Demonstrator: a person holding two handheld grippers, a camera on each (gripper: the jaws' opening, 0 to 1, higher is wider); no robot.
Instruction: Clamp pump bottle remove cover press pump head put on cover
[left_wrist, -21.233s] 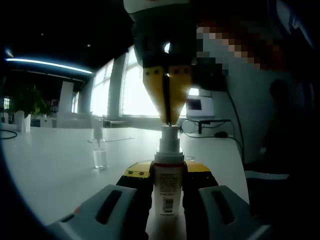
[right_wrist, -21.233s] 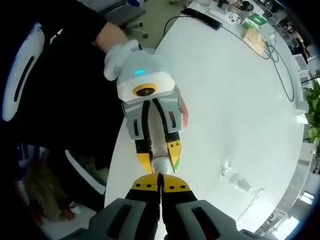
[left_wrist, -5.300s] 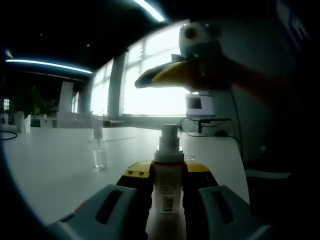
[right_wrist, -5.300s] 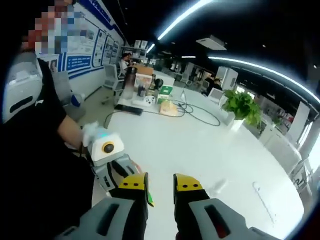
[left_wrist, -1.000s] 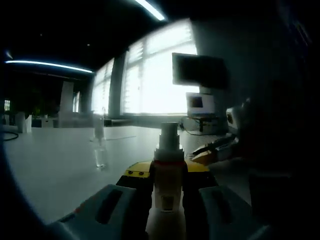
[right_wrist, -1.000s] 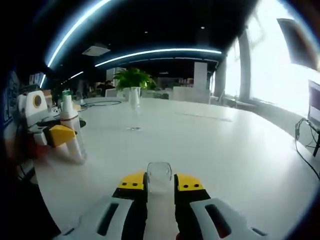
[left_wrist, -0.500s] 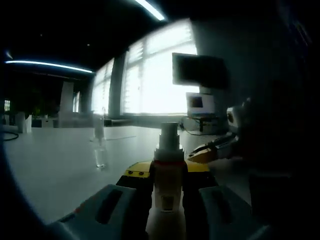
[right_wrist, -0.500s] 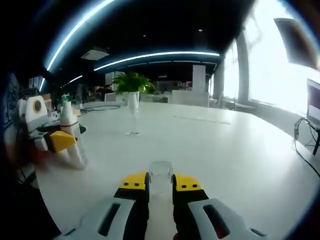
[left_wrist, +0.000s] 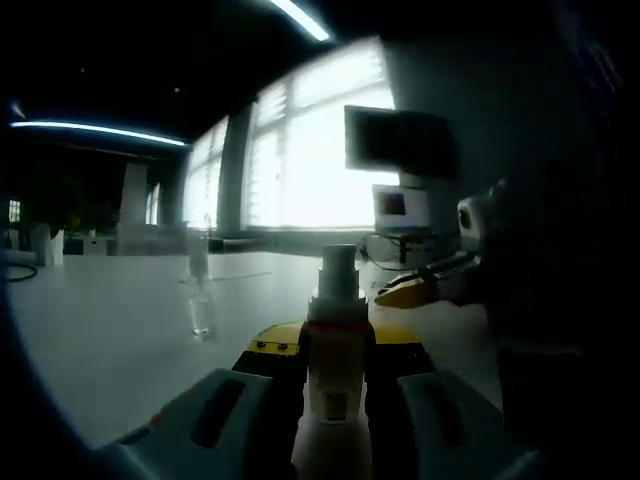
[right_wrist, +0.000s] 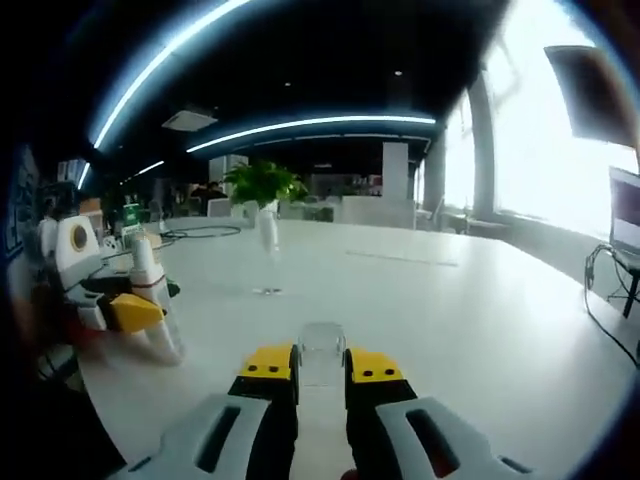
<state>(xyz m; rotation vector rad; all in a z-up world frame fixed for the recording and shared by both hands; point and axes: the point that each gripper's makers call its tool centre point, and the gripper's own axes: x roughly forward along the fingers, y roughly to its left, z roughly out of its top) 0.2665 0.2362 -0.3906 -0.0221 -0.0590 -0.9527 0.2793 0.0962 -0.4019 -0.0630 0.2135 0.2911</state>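
The left tongs (left_wrist: 336, 365) are gripping the pump bottle (left_wrist: 336, 350) upright on the white surface (left_wrist: 110, 340) — its label is printed, though too dim to read. The right tongs (right_wrist: 320, 375) are clamping the clear cover (right_wrist: 321, 362), probably by its sides, beside the bottle. A small clear bottle (left_wrist: 200, 305) is standing beyond the pump bottle.

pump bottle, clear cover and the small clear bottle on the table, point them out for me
pump bottle (left_wrist: 335, 355): left gripper view, on its labelled body.
clear cover (right_wrist: 321, 362): right gripper view, on its side wall.
small clear bottle (left_wrist: 200, 315): left gripper view, on its body.
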